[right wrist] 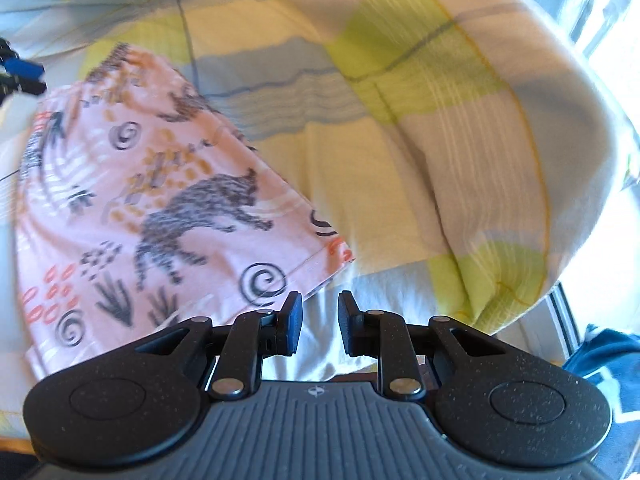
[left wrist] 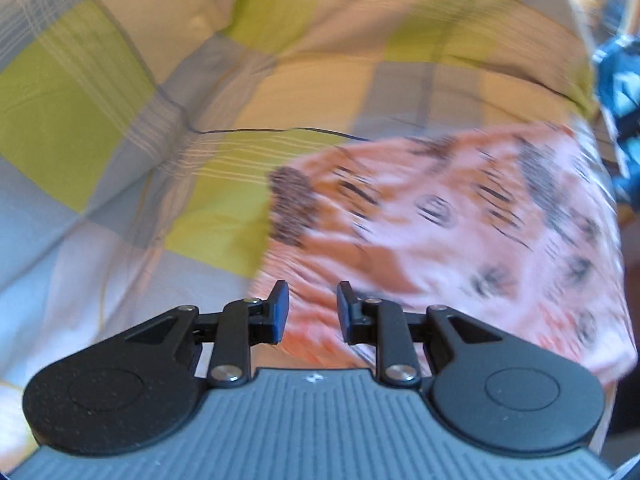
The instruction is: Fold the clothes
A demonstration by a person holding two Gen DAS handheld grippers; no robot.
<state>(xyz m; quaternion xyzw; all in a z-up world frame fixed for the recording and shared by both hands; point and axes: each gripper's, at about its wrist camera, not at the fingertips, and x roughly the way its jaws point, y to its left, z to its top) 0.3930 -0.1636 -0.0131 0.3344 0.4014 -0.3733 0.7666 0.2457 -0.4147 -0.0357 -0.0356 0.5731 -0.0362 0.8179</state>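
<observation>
A folded pink garment [left wrist: 460,232] printed with grey animals, spirals and orange dots lies on a checked bed cover [left wrist: 120,112]. In the left wrist view it is blurred and fills the right half. My left gripper [left wrist: 312,312] hangs above its near left edge, open, with nothing between the blue pads. The right wrist view has the same garment [right wrist: 152,200] at the left, hem toward the middle. My right gripper [right wrist: 319,322] is open and empty beside the hem corner, over white cover [right wrist: 400,200]. The other gripper's blue tip [right wrist: 20,70] shows at the far left.
The cover is checked in yellow-green, grey, cream and white, with soft folds and a raised roll [right wrist: 500,140] at the right. Its edge drops off at the right, where a bright window strip [right wrist: 600,40] and blue cloth [right wrist: 608,360] show.
</observation>
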